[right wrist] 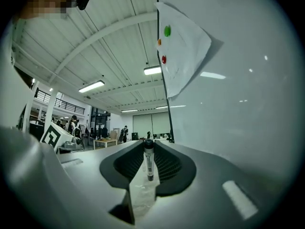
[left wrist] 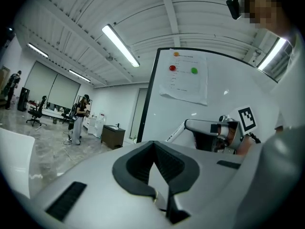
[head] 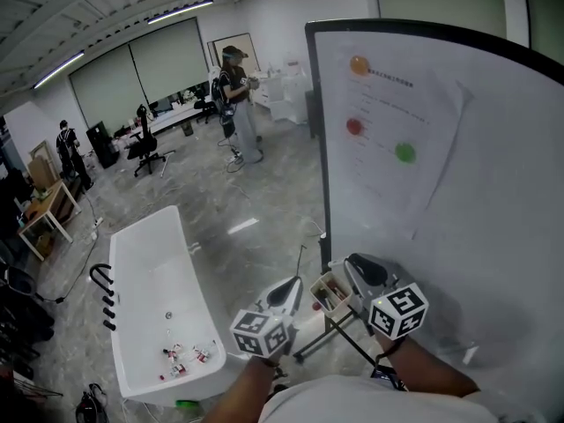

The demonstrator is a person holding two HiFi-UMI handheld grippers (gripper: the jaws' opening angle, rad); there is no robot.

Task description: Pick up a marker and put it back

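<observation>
Right gripper (right wrist: 149,146), close under the head camera: jaws narrowed onto a black-capped marker (right wrist: 149,163), clamped between the pads. Marker's long axis lies along the jaws, roughly level, cap end out at the fingertips, pointing alongside the whiteboard (head: 476,192). Left gripper (left wrist: 154,144): jaws together, nothing between them. Marker holder (head: 322,280): open box with other markers at the whiteboard's left edge, near its lower corner. Handling, as judged: keep the clamp firm, line the marker's axis with the box opening, release only once seated.
</observation>
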